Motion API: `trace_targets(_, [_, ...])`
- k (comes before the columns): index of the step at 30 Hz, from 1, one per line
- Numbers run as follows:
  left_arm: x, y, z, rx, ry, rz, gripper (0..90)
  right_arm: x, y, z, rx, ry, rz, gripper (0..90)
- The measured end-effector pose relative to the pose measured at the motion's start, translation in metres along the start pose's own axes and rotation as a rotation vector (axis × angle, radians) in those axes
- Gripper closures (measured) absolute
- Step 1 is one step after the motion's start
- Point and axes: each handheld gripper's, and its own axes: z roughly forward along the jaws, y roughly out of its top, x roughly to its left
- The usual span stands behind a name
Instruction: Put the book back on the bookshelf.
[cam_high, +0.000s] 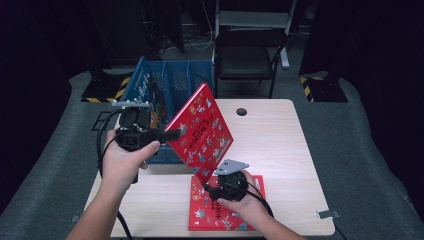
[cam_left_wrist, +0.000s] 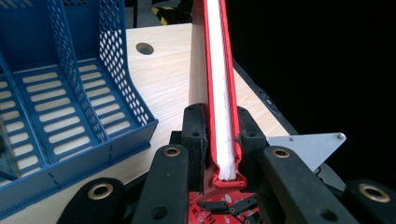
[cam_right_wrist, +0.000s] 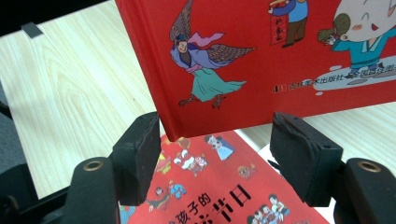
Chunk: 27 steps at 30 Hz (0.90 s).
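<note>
Your left gripper (cam_left_wrist: 219, 154) is closed tight on the edge of the raised red book (cam_high: 200, 132), which stands tilted up between its jaws. Your right gripper (cam_right_wrist: 224, 154) has wide jaws, not pressing anything; the raised book's lower corner hangs just above them, and the second red book (cam_right_wrist: 210, 186) lies flat under them.
</note>
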Motion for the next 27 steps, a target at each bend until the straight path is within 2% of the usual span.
trace_targets(3, [0.002, 0.007, -0.004, -0.004, 0.007, -0.001, 78.2, -0.004, 0.010, 0.000, 0.000, 0.019, 0.005, 33.7])
trace_targets(12, [0.007, 0.018, -0.012, -0.018, 0.023, -0.013, 78.3, -0.009, 0.028, 0.003, -0.004, 0.028, -0.001, 34.5])
trace_targets(15, [0.010, 0.023, -0.015, -0.025, 0.029, -0.033, 78.3, -0.009, 0.034, 0.005, -0.010, 0.027, 0.000, 34.9])
trace_targets(21, [0.019, 0.031, -0.022, -0.034, 0.054, -0.045, 78.4, -0.009, 0.049, 0.012, -0.011, 0.028, -0.040, 36.2])
trace_targets(27, [0.025, 0.032, -0.026, -0.038, 0.068, -0.054, 78.3, -0.009, 0.058, 0.020, -0.011, 0.039, -0.048, 37.1])
